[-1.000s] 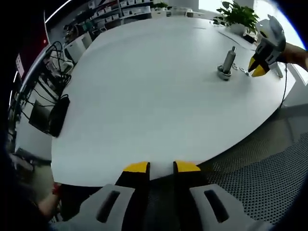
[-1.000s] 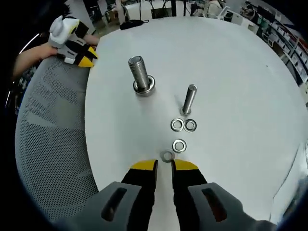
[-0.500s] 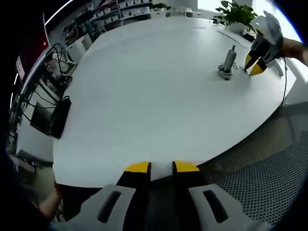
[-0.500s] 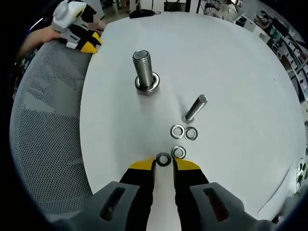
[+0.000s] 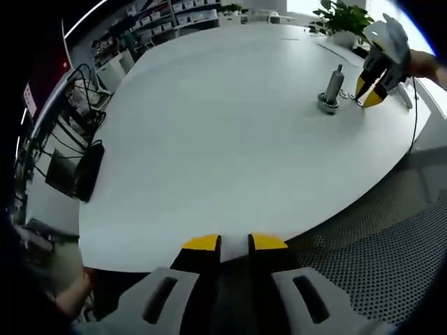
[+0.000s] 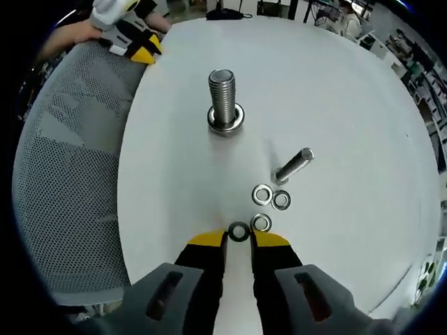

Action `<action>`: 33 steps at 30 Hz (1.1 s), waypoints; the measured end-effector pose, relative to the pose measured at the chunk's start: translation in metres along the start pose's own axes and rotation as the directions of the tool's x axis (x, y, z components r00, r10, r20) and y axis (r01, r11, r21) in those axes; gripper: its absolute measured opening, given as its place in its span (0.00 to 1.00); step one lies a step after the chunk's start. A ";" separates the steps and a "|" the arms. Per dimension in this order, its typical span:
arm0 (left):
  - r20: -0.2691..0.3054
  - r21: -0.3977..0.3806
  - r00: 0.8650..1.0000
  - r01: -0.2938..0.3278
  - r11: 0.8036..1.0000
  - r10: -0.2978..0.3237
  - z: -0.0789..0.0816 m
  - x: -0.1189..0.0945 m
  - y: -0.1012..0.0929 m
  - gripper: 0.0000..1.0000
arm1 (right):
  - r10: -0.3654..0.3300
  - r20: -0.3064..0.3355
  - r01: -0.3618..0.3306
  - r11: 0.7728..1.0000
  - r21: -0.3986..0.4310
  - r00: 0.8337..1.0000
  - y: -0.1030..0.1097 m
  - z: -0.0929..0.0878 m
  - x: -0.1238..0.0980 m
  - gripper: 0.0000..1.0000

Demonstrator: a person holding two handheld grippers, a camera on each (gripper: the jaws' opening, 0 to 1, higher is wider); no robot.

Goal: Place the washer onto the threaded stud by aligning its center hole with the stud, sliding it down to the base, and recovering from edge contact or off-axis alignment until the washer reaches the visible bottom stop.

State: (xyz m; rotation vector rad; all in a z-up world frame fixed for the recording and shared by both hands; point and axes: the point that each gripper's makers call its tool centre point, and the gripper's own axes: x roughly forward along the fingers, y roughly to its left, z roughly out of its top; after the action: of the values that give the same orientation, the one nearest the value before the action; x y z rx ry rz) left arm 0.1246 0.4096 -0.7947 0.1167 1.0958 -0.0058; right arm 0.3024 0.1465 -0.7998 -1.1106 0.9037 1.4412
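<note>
The right gripper [image 6: 238, 239], yellow-tipped, has its jaws narrowly parted around a small silver steel washer [image 6: 239, 232] lying flat on the round white table [image 6: 335, 105]. Just beside it lie three more silver washers [image 6: 261, 222]. Beyond stands the thick threaded steel stud [image 6: 223, 101]. The left gripper [image 5: 234, 243], narrowly parted, holds nothing.

Colours: mostly white, grey, yellow, metal.
Table [image 6: 363, 105] plain white. Threaded stud [image 6: 223, 98], smaller bolt [image 6: 293, 165] and washers [image 6: 239, 232] bare silver steel. Right gripper [image 6: 239, 239] and left gripper [image 5: 234, 242]: yellow tips on black jaws, grey bodies. Chair mesh [image 6: 70, 174] grey, perforated dot pattern. Plant [image 5: 342, 21] green.
</note>
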 end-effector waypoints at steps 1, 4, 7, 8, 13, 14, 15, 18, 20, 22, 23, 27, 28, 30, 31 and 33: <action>0.000 0.000 1.000 0.000 1.000 0.000 0.000 0.000 0.000 0.14 | 0.001 0.001 -0.001 1.000 0.003 1.000 0.000 0.000 0.000 0.17; -0.001 -0.001 1.000 0.000 1.000 0.000 0.000 0.000 0.000 0.14 | 0.005 0.001 -0.005 1.000 -0.002 1.000 0.000 0.000 0.000 0.17; 0.000 0.005 1.000 -0.007 1.000 0.007 0.000 0.000 0.002 0.12 | 0.012 0.005 -0.012 0.999 -0.040 1.000 0.001 0.001 0.000 0.17; -0.002 0.001 1.000 -0.009 1.000 0.009 -0.001 0.000 0.002 0.12 | 0.016 0.006 -0.016 0.998 -0.055 1.000 0.001 0.001 0.000 0.17; -0.004 0.004 1.000 -0.011 1.000 0.011 -0.001 0.000 0.002 0.12 | 0.031 0.008 -0.030 0.996 -0.081 1.000 0.002 0.002 0.000 0.16; -0.004 0.008 1.000 -0.010 1.000 0.010 0.000 0.000 0.002 0.12 | 0.032 0.011 -0.031 0.997 -0.077 0.999 0.002 0.002 0.000 0.15; -0.004 0.007 1.000 -0.010 1.000 0.010 -0.001 0.000 0.002 0.12 | 0.032 0.013 -0.031 0.996 -0.078 0.999 0.002 0.002 0.000 0.15; -0.003 0.005 1.000 -0.008 1.000 0.008 -0.001 0.000 0.002 0.12 | 0.029 0.022 -0.028 0.997 -0.069 0.999 0.002 0.002 -0.001 0.14; -0.001 0.006 1.000 -0.011 1.000 0.011 -0.001 0.000 0.004 0.12 | 0.032 0.032 -0.031 0.999 -0.041 0.999 0.001 0.003 -0.001 0.14; -0.003 0.005 1.000 -0.010 1.000 0.010 -0.001 0.000 0.003 0.11 | 0.031 0.043 -0.031 0.999 -0.006 0.999 0.000 0.003 -0.001 0.14; 0.000 0.008 1.000 -0.010 1.000 0.010 -0.001 0.000 0.004 0.11 | 0.034 0.045 -0.033 0.999 -0.007 0.998 0.001 0.003 -0.001 0.14; 0.001 0.009 1.000 -0.009 1.000 0.009 0.000 0.000 0.004 0.11 | 0.030 0.083 -0.033 0.999 0.036 0.996 -0.002 0.010 -0.007 0.14; 0.000 0.007 1.000 -0.009 1.000 0.009 0.000 0.000 0.004 0.11 | 0.026 0.092 -0.031 0.999 0.045 0.995 -0.003 0.013 -0.009 0.14; 0.000 0.007 1.000 -0.010 1.000 0.010 0.000 0.000 0.005 0.11 | 0.012 0.097 -0.017 0.999 0.049 0.995 -0.007 0.017 -0.013 0.14; 0.001 0.008 1.000 -0.011 1.000 0.011 0.000 0.000 0.005 0.11 | 0.007 0.101 -0.011 0.999 0.047 0.995 -0.009 0.018 -0.015 0.14; 0.000 0.009 1.000 -0.011 1.000 0.011 0.000 0.000 0.005 0.11 | 0.000 0.102 -0.005 0.999 0.048 0.995 -0.010 0.023 -0.019 0.14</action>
State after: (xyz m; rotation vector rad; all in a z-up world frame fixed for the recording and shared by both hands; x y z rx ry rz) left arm 0.1251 0.4145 -0.7944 0.1307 1.0948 -0.0013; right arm 0.3091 0.1644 -0.7743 -0.9911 0.8631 1.4574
